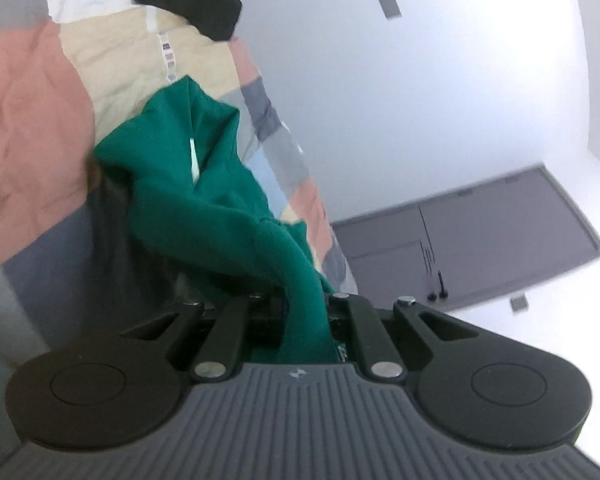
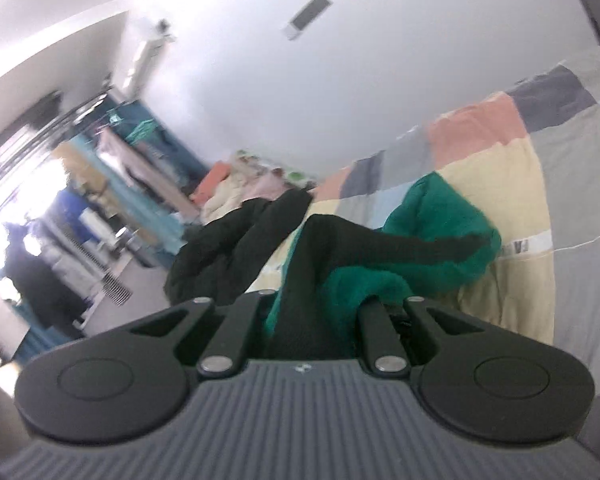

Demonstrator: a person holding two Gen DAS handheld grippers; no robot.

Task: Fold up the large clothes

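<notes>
1 green garment point(image 1: 188, 184), 2 clamped tools

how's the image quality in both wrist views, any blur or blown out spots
Left wrist view: the wall glares white toward the right edge, the patchwork quilt is smeared by motion, the green garment is fairly sharp. Right wrist view: a window area is blown out, the room behind is blurred, fisheye bends the walls.

Green garment point(image 1: 220, 200) hides both tools' fingertips; the room's far clutter point(image 2: 80, 200) is blurred.
</notes>
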